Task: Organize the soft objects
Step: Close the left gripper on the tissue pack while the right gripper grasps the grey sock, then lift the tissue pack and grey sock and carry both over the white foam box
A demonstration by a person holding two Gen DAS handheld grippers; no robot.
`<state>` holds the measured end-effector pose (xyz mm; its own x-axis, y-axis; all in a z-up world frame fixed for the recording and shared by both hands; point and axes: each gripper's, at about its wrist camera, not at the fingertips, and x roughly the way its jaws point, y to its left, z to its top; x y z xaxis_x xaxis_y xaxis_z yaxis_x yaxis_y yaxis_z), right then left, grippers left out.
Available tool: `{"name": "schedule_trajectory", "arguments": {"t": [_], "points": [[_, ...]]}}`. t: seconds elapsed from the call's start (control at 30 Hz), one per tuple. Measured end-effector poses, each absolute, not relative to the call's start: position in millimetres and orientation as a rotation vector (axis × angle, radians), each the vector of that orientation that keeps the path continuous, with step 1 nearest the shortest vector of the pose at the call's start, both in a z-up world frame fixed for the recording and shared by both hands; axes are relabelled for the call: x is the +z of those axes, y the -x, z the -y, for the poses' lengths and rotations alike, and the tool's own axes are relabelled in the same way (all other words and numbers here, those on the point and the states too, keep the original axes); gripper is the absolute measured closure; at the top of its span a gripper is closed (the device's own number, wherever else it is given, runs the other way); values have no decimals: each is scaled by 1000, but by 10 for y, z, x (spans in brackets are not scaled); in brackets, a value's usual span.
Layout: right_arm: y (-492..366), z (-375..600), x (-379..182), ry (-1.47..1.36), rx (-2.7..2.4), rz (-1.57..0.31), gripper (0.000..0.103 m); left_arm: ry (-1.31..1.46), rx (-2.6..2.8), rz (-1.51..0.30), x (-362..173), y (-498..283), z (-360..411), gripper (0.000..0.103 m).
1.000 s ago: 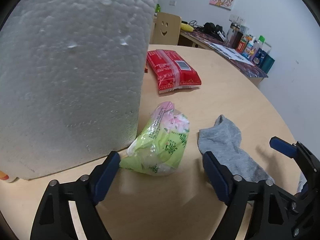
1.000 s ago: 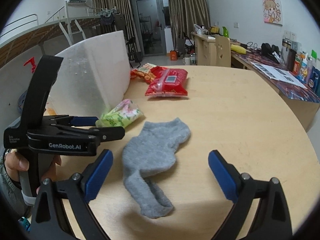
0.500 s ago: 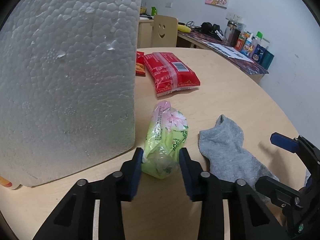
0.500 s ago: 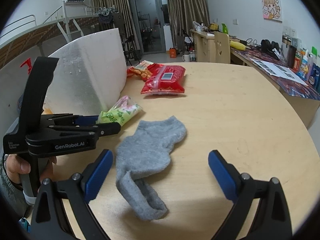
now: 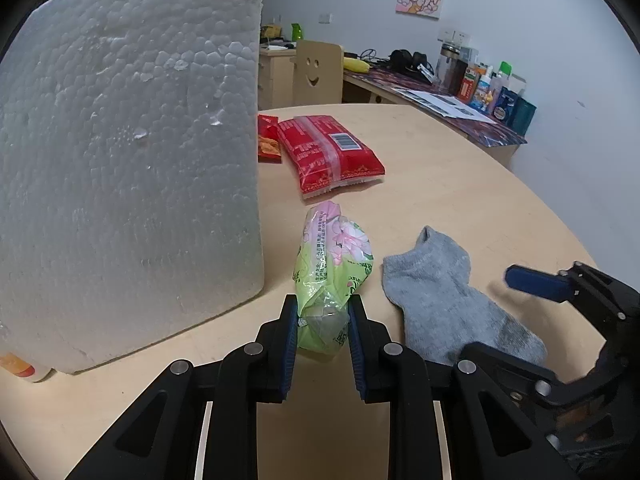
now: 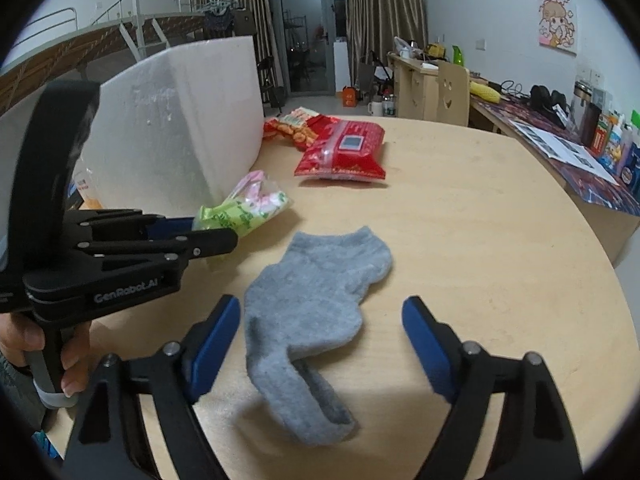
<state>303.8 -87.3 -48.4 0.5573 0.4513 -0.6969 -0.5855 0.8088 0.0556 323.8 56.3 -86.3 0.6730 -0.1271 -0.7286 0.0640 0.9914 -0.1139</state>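
The grey sock is lain flat near the round wooden table's front edge, straddled untouched by the right gripper, whose jaws were just narrowing. The green tissue pack, just beside the foam block, is pinched by the just-closed left gripper.

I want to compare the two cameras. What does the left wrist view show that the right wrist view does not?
Only the left wrist view shows the left gripper, whose jaws have just been closing, pressing the green tissue pack from both sides. Only the right wrist view shows the curtains, the hand and the open right gripper, which has just been closing a little. Both show the grey sock, red pack and foam block.
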Motion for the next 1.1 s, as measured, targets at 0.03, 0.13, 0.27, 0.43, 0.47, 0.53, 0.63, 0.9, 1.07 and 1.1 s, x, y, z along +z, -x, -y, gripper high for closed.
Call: {"name": "schedule_trajectory", "arguments": {"t": [0.03,0.13,0.27,0.43,0.47,0.53,0.63,0.9,1.07,1.1], "points": [[-3039,866,-497,194,615,-773,24,81,-108,-824,-861,-3227,-571,78],[-3052,853,-540,192,613,-803,29,86,-111,-815,-827,-3207,-585,78],[-3039,823,-582,198,615,-833,45,93,-111,-809,-809,-3179,-606,78],[-3022,815,-617,201,615,-854,65,106,-116,-802,-783,-3131,-632,78],[-3015,820,-615,197,616,-856,67,104,-115,-798,-773,-3121,-630,78],[-2999,822,-615,192,624,-860,79,102,-118,-792,-757,-3100,-627,78],[-2972,821,-621,187,631,-864,87,94,-117,-779,-734,-3062,-612,78],[-2905,904,-527,132,614,-857,89,91,-128,-739,-652,-2933,-596,78],[-2836,985,-365,116,589,-812,89,81,-147,-712,-577,-2816,-553,78],[-2818,996,-339,112,585,-807,89,81,-152,-707,-554,-2792,-545,78]]}}
